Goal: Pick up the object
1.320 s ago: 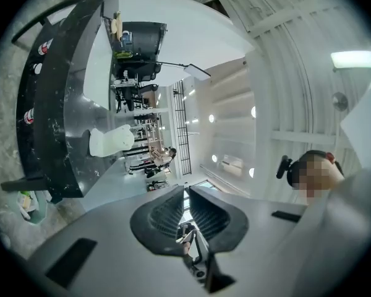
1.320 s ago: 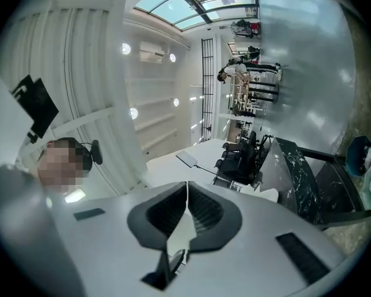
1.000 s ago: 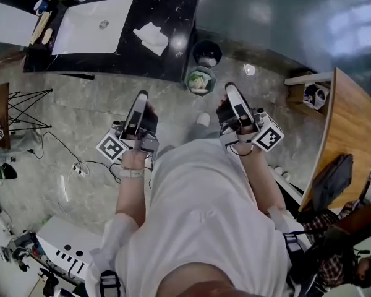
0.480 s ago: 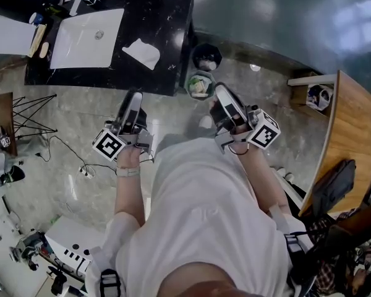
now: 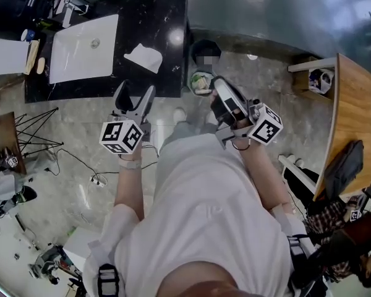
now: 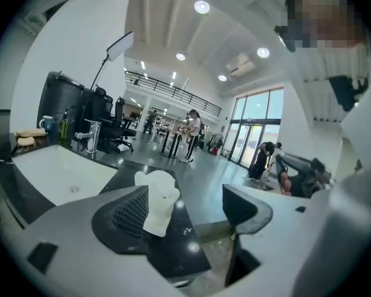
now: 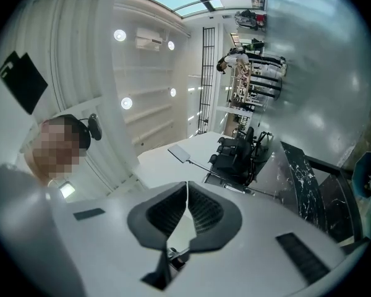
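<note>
The object is a small white moulded piece [image 5: 144, 58] lying on the black marble counter [image 5: 161, 17], right of the sink. In the left gripper view the white piece [image 6: 158, 203] stands on the counter beyond the jaws, partly behind the left pad. My left gripper [image 5: 135, 93] hovers over the counter's near edge, open; its jaws have just been opening and nothing is between them. My right gripper [image 5: 219, 84] is held above the floor by the bins, shut with its pads [image 7: 201, 210] touching and nothing in them.
A white sink [image 5: 80, 42] with a tap fills the counter's left part. Two round bins [image 5: 201, 82] stand on the floor at the counter's right end. A wooden desk [image 5: 352, 104] lies at the right, and cables [image 5: 89, 169] and a wire stand [image 5: 31, 122] at the left.
The left gripper has rolled so its marker cube faces up, has opened its jaws and has moved toward the counter. The right gripper has shifted slightly and stays shut.
</note>
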